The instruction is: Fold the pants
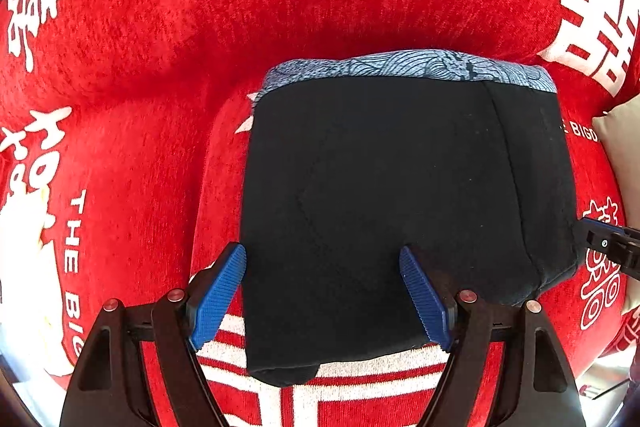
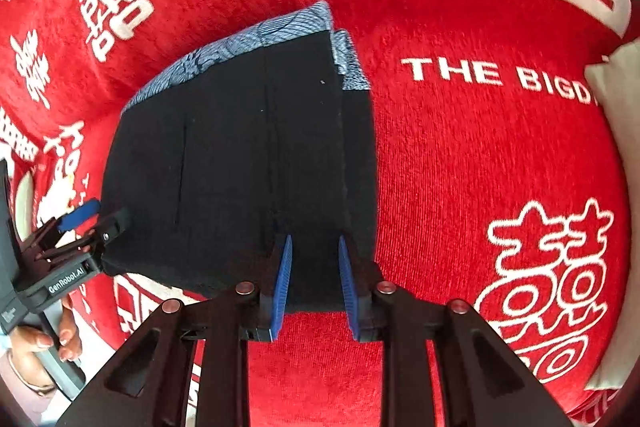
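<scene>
red plush cloth [image 1: 140,39] printed with white characters and lettering covers the whole surface, and on it, near its middle, lie the pants [image 1: 400,195], already folded down to a compact dark block with a blue patterned band [image 1: 400,67] showing along the far edge. they look soft and limp, light enough to lift by a corner, thick where the layers stack, and likely to sag or slide apart if only the top layer is taken; the near folded edge or a near corner, pinched through all the layers, seems the best hold. against the pants, the left gripper [image 1: 322,295] hovers over the near edge with its blue pads [image 1: 218,299] spread wide and nothing pressed between them. the right gripper [image 2: 314,287] sits at the pants' near right corner, its jaws narrowed with dark fabric between the pads, seemingly pinching that edge. beyond the pants' right side a pale cushion [image 2: 616,87] rests on the cloth. a hand [image 2: 48,343] holds the left gripper's handle.
</scene>
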Available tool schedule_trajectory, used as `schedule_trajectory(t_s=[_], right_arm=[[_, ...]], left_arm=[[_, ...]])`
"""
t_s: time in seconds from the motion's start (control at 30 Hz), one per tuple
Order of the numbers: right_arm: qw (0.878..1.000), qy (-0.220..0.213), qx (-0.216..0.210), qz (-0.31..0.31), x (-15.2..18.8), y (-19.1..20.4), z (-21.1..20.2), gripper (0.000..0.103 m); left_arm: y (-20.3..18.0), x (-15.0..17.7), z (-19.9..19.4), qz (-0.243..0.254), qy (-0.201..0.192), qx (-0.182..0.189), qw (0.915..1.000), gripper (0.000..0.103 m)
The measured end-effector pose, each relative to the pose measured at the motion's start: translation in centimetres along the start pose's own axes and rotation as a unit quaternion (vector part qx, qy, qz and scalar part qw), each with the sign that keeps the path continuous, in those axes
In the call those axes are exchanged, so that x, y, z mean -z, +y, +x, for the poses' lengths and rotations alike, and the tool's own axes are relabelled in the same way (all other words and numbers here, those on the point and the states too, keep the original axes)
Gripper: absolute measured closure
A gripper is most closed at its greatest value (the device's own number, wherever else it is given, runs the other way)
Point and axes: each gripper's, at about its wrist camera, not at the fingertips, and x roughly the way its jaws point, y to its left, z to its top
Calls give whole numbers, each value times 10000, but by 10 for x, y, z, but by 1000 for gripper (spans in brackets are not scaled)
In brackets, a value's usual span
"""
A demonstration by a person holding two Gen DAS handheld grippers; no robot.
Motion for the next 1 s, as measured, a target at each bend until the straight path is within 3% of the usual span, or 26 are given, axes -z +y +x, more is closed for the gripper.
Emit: schedule_trajectory(t_s=[0.13, 0.3, 0.4, 0.47, 0.77, 0.9, 1.0], right_arm=[[10000, -35, 55, -16, 2, 0, -3, 76], [10000, -19, 14, 70, 4, -7, -7, 75], [9999, 4, 15, 172, 8, -16, -11, 62], [9996, 33, -55, 267, 10, -23, -12, 60], [9976, 22, -473, 498, 2, -59, -23, 47], [9940, -1, -897, 625, -14, -76, -19, 36], [9898, 96, -1231, 709, -24, -86, -9, 35]], left_arm=[[13, -3, 2, -207, 59, 82, 9997, 23], [21, -3, -5, -154, -4, -79, 9999, 23], [31, -6, -3, -190, 31, -79, 9998, 23], [38, -9, -1, -244, 46, -27, 9997, 23], [70, -37, 13, -506, 151, 765, 9957, 23], [78, -45, 28, -697, 389, 1256, 9889, 23], [83, -49, 40, -788, 457, 1580, 9832, 23]])
